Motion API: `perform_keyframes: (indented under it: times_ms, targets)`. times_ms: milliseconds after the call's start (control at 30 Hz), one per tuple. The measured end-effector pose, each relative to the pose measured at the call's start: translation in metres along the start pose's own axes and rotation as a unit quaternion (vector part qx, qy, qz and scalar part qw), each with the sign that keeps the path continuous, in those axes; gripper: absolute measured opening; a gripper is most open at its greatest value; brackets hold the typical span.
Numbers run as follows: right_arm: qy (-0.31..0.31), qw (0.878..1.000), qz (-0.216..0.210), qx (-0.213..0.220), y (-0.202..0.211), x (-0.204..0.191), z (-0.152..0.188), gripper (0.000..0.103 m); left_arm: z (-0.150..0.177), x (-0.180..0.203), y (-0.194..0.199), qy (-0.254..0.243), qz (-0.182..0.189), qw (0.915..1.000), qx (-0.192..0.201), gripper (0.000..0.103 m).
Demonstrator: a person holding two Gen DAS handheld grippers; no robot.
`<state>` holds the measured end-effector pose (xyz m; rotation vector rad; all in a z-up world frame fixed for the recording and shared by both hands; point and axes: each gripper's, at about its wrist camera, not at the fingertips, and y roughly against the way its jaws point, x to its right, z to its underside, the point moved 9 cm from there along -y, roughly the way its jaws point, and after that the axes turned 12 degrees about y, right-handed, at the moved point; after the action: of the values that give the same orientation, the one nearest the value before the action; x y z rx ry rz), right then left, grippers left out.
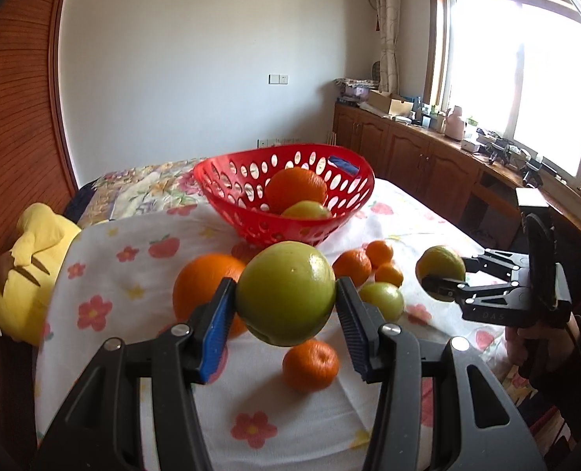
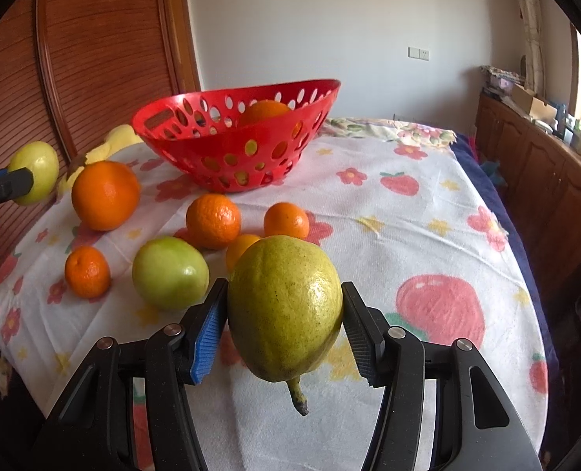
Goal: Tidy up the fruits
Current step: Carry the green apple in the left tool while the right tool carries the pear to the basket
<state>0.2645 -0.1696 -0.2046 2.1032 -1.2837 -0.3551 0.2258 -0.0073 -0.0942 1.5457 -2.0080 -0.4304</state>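
My left gripper [image 1: 285, 290] is shut on a round green apple [image 1: 286, 271] and holds it above the flowered cloth [image 1: 133, 259]. In front of it stands a red perforated basket [image 1: 227, 180] containing an orange [image 1: 296, 186] and a green fruit [image 1: 306, 210]. My right gripper [image 2: 284, 298] is shut on a yellow-green pear [image 2: 286, 274] with its stem pointing down, also held off the cloth. A big orange [image 2: 106, 195], a green apple [image 2: 170, 272] and several mandarins [image 2: 213, 220] lie loose between the grippers and the basket [image 2: 235, 165].
A yellow plush toy [image 1: 27, 274] lies at the cloth's left edge beside a wooden wall. Wooden cabinets [image 1: 408, 149] with clutter run under the window on the right. A person's dark sleeve and hand [image 1: 545, 349] hold the right gripper.
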Motion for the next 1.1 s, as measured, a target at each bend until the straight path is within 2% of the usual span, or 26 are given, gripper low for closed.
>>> perform_keyframes:
  times_ms: [267,500,833,1100]
  targets:
    - [0.019,0.999,-0.006,0.044,0.019,0.012,-0.052,0.058,-0.025,0.003,-0.017,-0.004,-0.001,1.0000,0.006,0.050]
    - [0.046,0.997,-0.017,0.060,0.013,0.010,-0.097,0.058,-0.050,0.002,-0.035,-0.003,0.000,1.0000,0.007,0.050]
    - [0.066,0.996,-0.037,0.052,-0.024,0.014,-0.145,0.058,-0.083,-0.007,-0.065,-0.003,-0.006,1.0000,-0.002,0.050]
    - [0.076,0.995,-0.052,0.027,-0.063,0.017,-0.157,0.058,-0.100,-0.014,-0.099,0.001,-0.013,0.9998,-0.015,0.050]
